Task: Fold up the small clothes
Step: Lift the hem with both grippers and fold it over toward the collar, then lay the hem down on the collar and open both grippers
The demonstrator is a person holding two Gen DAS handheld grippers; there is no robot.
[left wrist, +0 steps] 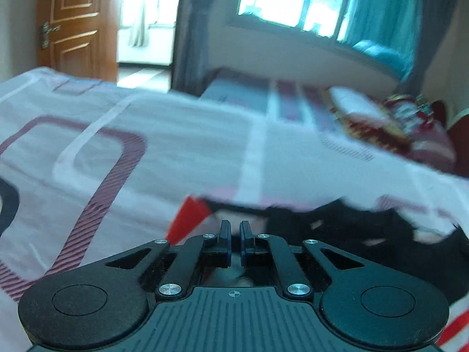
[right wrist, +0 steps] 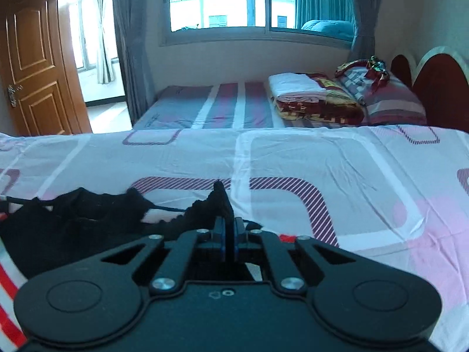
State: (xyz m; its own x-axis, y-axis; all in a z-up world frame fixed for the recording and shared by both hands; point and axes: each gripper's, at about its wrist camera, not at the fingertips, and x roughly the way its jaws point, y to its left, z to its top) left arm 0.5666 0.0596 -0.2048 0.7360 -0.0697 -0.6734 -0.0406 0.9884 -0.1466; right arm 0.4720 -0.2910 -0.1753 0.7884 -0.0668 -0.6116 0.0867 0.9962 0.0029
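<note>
On the bed: a small black garment [right wrist: 88, 220] lies loosely spread on the pink-and-white patterned sheet [right wrist: 322, 158], partly over a red-and-white striped cloth [right wrist: 8, 302] at the near edge.
Right gripper [right wrist: 230, 228]: jaws drawn narrow and pinched on a scalloped corner of the black garment, which stands up in a small peak just past the fingertips.
Left gripper [left wrist: 233, 234]: jaws nearly together with a thin gap; the blurred view makes it hard to say whether any cloth is caught, so I cannot tell if it holds anything. Dark fabric lies just ahead and to its right.
Step in hand, as I judge it: one corner is secured and the other side wants a matching hold before the fold is carried over.
Doing it well: take the left-hand grip on the opposite edge at the same height as the right, so the fabric hangs level; lift both corners together only enough to clear the sheet; carry them across in one even sweep and lay edge on edge.
Watch for: the thin strap [right wrist: 167, 207] trailing between the two bunched parts, which could snag or twist; also picking up the striped cloth underneath by mistake.
Background: a second bed [right wrist: 205, 108] with a stack of folded bedding [right wrist: 307, 96] stands well apart and plays no part.
</note>
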